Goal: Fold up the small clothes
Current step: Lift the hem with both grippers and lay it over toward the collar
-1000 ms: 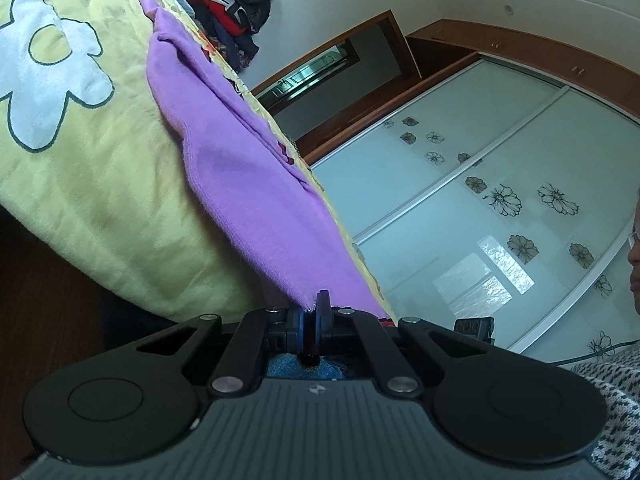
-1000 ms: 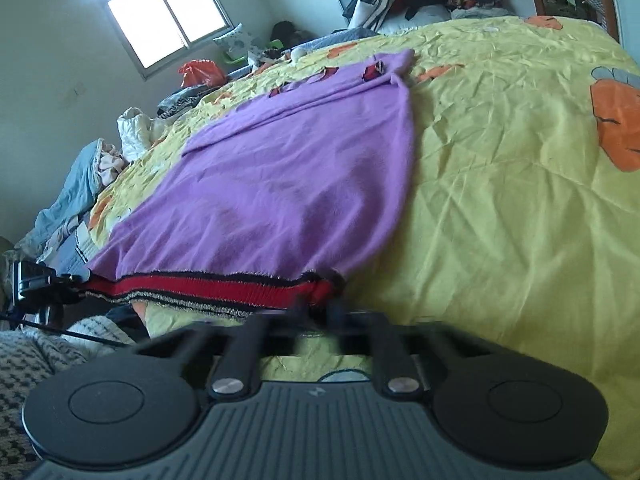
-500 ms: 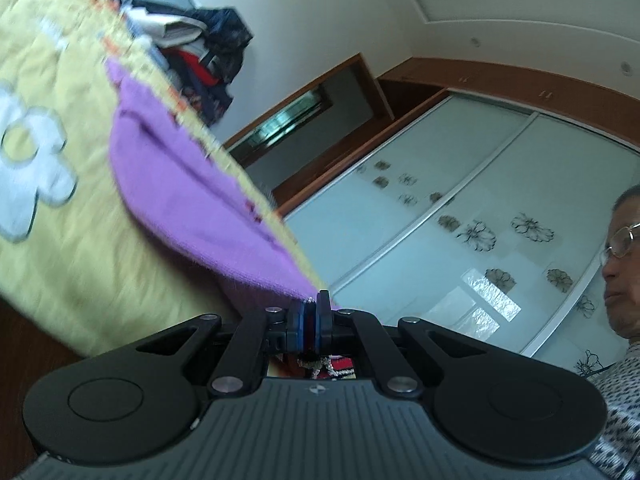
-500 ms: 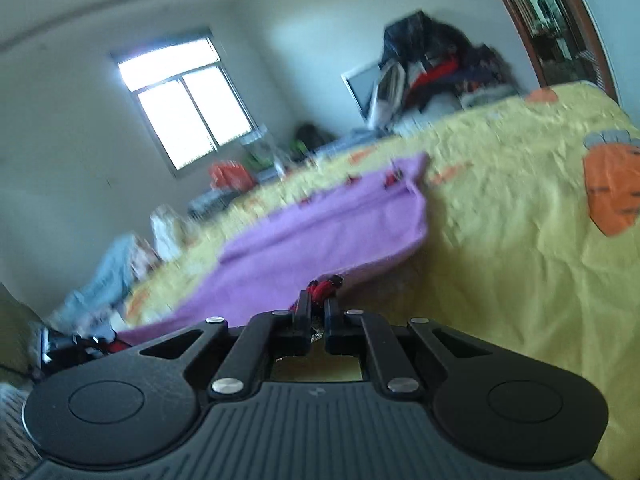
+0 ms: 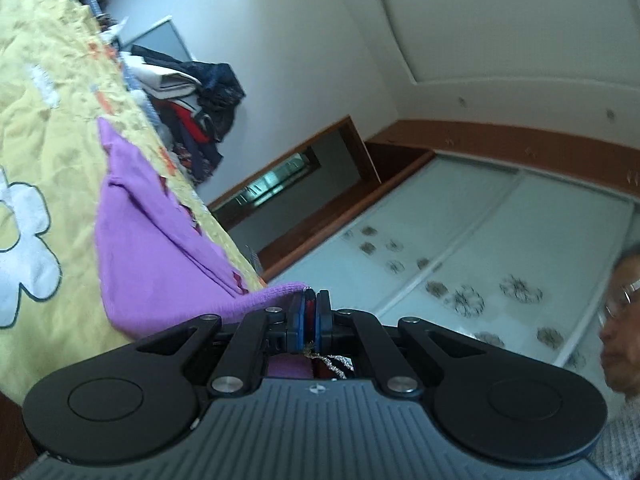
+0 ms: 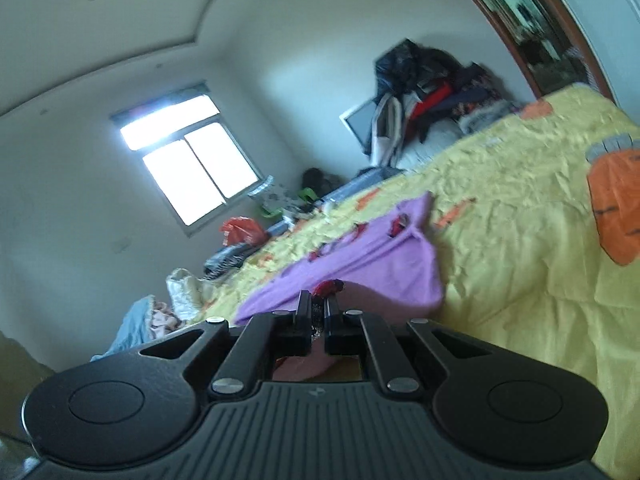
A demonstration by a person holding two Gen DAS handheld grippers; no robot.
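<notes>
A purple knitted garment (image 5: 152,240) with a red and black striped hem lies on a yellow bedspread (image 5: 52,128). My left gripper (image 5: 310,304) is shut on one corner of the hem and holds it lifted off the bed. My right gripper (image 6: 318,304) is shut on the other hem corner, where red trim (image 6: 328,287) shows above the fingertips. In the right wrist view the garment (image 6: 360,264) bends up from the bedspread (image 6: 520,240) toward the gripper. Its far end still rests flat on the bed.
A pile of dark clothes (image 6: 432,80) sits at the head of the bed, also in the left wrist view (image 5: 192,92). Loose clothes and bags (image 6: 240,232) lie along the bed's window side. A person's face (image 5: 620,320) is at the right, before sliding wardrobe doors (image 5: 480,248).
Both grippers have lifted the hem up off the bed and carried it toward the garment's far end. The near part of the garment now hangs raised instead of lying flat.
</notes>
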